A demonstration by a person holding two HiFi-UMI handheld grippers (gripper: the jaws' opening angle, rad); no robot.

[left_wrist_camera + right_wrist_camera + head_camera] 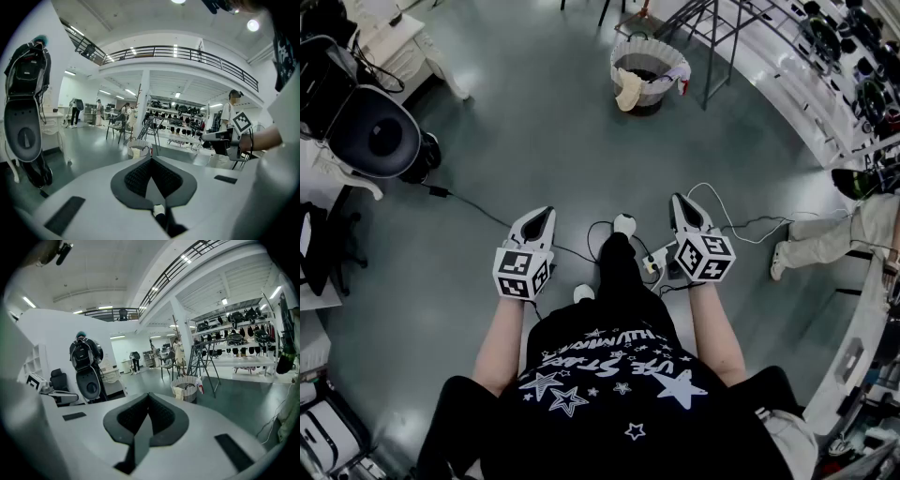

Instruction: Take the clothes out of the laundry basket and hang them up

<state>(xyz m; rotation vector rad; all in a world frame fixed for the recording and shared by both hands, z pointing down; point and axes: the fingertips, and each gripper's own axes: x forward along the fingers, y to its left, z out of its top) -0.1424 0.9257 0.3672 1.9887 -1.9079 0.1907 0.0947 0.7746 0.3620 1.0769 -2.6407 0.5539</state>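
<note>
Fingers (136,180) closed, empty, left gripper (545,214), right gripper (681,201); laundry basket (664,91) apart; shirt (609,403) lettering illegible.

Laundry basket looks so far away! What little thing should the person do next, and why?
Probably step forward toward the laundry basket. It stands well ahead across the floor beside the rack, with clothes draped over its rim, while the left gripper and right gripper are both shut, empty and nowhere near it.
</note>
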